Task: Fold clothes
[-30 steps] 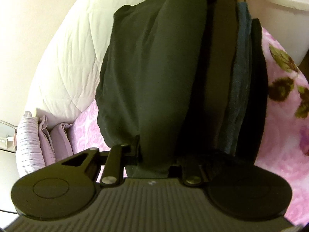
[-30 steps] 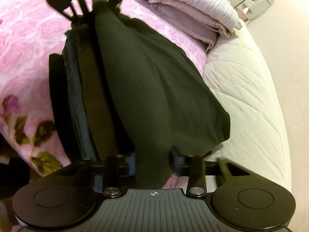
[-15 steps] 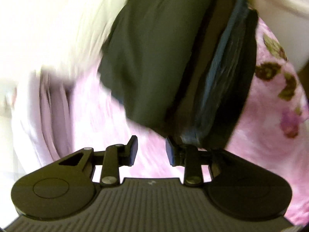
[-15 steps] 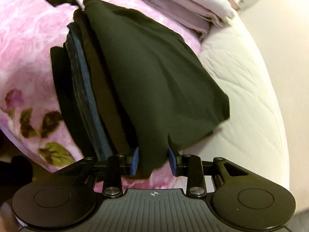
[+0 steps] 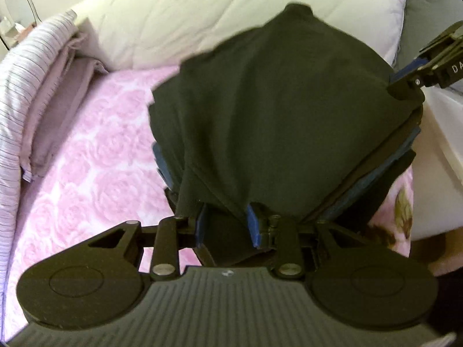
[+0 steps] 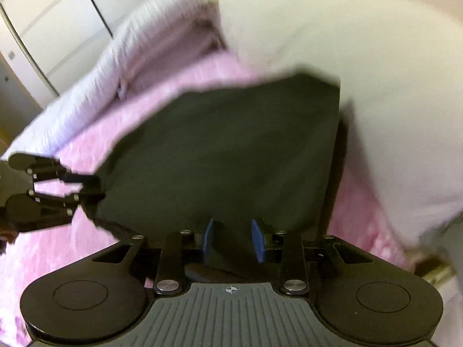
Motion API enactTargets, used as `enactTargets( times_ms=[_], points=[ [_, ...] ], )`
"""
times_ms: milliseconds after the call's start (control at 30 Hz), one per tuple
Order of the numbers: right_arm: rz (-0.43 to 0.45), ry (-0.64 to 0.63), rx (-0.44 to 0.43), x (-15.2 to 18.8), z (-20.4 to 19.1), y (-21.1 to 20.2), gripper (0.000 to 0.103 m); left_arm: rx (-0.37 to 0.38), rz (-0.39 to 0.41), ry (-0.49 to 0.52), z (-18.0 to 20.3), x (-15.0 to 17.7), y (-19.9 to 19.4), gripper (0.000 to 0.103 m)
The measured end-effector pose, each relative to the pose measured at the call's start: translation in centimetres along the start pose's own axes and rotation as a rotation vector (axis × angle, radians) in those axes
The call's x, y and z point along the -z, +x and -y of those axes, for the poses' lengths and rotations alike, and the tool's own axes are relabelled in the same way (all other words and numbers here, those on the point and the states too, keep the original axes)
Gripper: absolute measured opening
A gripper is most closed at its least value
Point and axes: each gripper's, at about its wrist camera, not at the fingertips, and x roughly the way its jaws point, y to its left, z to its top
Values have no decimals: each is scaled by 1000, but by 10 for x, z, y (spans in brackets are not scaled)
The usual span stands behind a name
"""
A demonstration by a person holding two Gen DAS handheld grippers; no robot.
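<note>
In the left wrist view, the left gripper (image 5: 227, 225) is seen at the near edge, its two blue pads standing apart with a fold of the dark garment (image 5: 277, 121) between them. The cloth fills the gap and hangs over the left pad, but it cannot be told with certainty whether the pads press on it. The garment is spread as a wide, matte, softly creased sheet on top of a stack of folded clothes (image 5: 385, 179), whose edges — blue, brown and black layers — are shown only in this view, at the right. The stack lies on a pink blanket (image 5: 95, 173) with a rose pattern in relief. A pale quilted duvet (image 5: 202, 11) is seen at the far side, and striped lilac bedding (image 5: 31, 66), folded, at the left. The right gripper (image 5: 405, 84) is seen at the far right corner of the garment, touching its edge.

In the right wrist view, which is blurred, the right gripper (image 6: 233, 241) is seen with its blue pads apart and dark cloth between them — the grip itself cannot be judged. The dark garment (image 6: 231, 150) appears here as a flat, nearly square sheet; the layers under it are hidden. The left gripper (image 6: 86, 188) is seen at its left corner. Pale cupboard doors (image 6: 52, 23) are shown only here, at the far left.
</note>
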Motion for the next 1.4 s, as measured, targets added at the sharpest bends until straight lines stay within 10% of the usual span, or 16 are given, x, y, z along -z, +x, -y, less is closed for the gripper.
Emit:
enactTargets(
  times_ms=[300,467,600,933,1400],
  points=[
    [-12,-6,-21,-3,5,-9,37,-38,-16,-177,-16,8,-33,33],
    [3,-45,-3,17,-6,-29,44,-53,33,-350,-10,29,-74,63],
    [-14,-72,71,41,-16,-45,55,-24,46,-420,4,45,-97,63],
    [5,120,204,122,-60,-86,73,82,35,-290,33,89,-139,70],
    [137,103,292,171,-192,-149,77,112,115,-388,47,149,-233,73]
  ],
)
